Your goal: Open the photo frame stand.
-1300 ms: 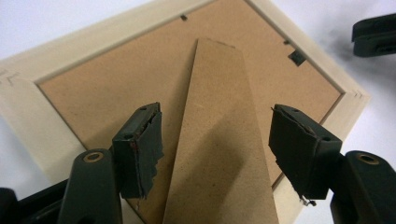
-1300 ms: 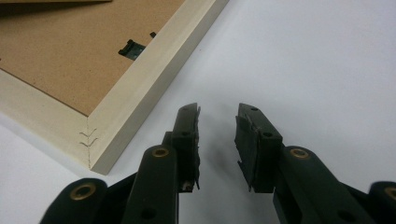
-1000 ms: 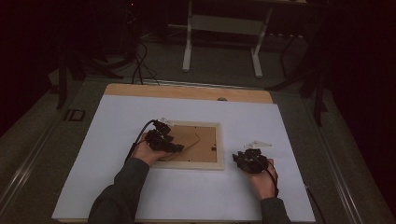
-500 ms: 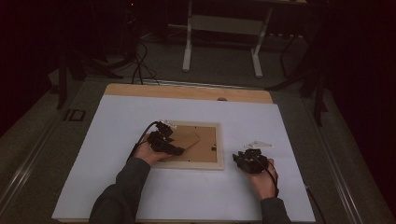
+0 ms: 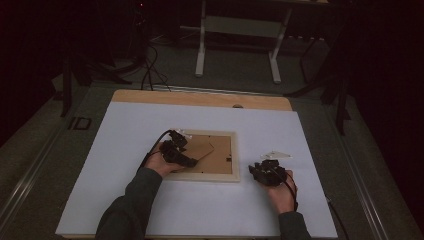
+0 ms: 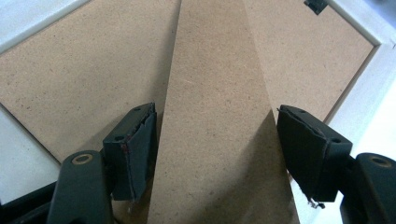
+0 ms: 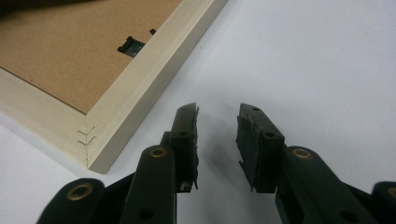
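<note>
High view: picture frame (image 5: 205, 159) lies face down mid-table; my left gripper (image 5: 176, 152) over its backing, right gripper (image 5: 265, 171) just off its right edge. Left gripper view: jaws apart, straddling the stand flap (image 6: 219, 130), perhaps touching it. Right gripper view: jaws apart over bare table (image 7: 303, 60), frame corner beside them.

the picture frame (image 5: 205, 156) lies face down mid-table (image 5: 125, 125), left tongs (image 5: 187, 161) over it, right tongs (image 5: 256, 172) just beside its right edge.

room: dark | floor (image 5: 240, 75): grey | white-legged stand (image 5: 237, 42) beyond table (image 5: 210, 99) (wood edge) | cables (image 5: 150, 70) on floor
</note>
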